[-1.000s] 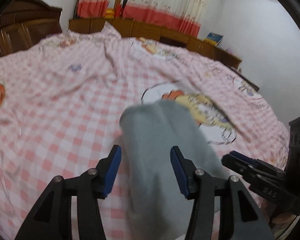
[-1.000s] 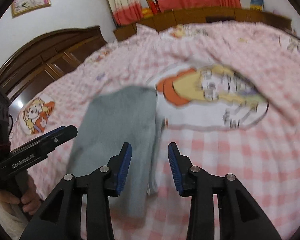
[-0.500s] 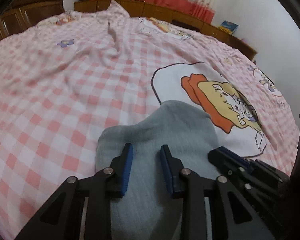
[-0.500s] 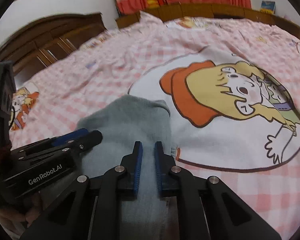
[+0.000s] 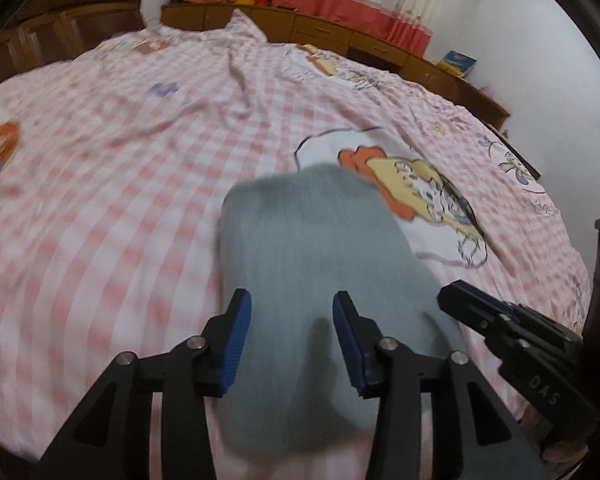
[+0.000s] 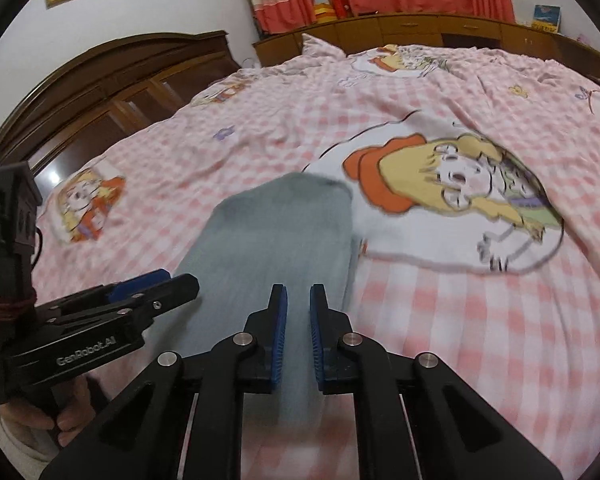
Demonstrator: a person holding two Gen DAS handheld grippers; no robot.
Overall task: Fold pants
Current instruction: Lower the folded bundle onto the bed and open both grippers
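Folded grey pants (image 5: 312, 240) lie flat on the pink checked bed sheet (image 5: 120, 200), narrow end pointing away from me. My left gripper (image 5: 291, 298) hovers over their near half, open wide, with nothing between its blue pads. In the right wrist view the pants (image 6: 276, 232) run from the middle down under my right gripper (image 6: 298, 292). Its pads stand almost together with a narrow slit, and I see no cloth pinched or lifted. The right gripper (image 5: 456, 296) sits at the pants' right edge, and the left gripper (image 6: 172, 280) at their left edge.
A cartoon print (image 6: 452, 176) on the sheet lies just right of the pants. A dark wooden headboard (image 6: 120, 76) stands at the left and low wooden cabinets (image 5: 340, 36) with curtains at the far side. A person's hand (image 6: 40, 420) holds the left gripper's handle.
Both grippers dropped close to the pants and narrowed, then rose and drew back. The left gripper has opened wide again; the right one stays nearly closed. The pants still lie flat.
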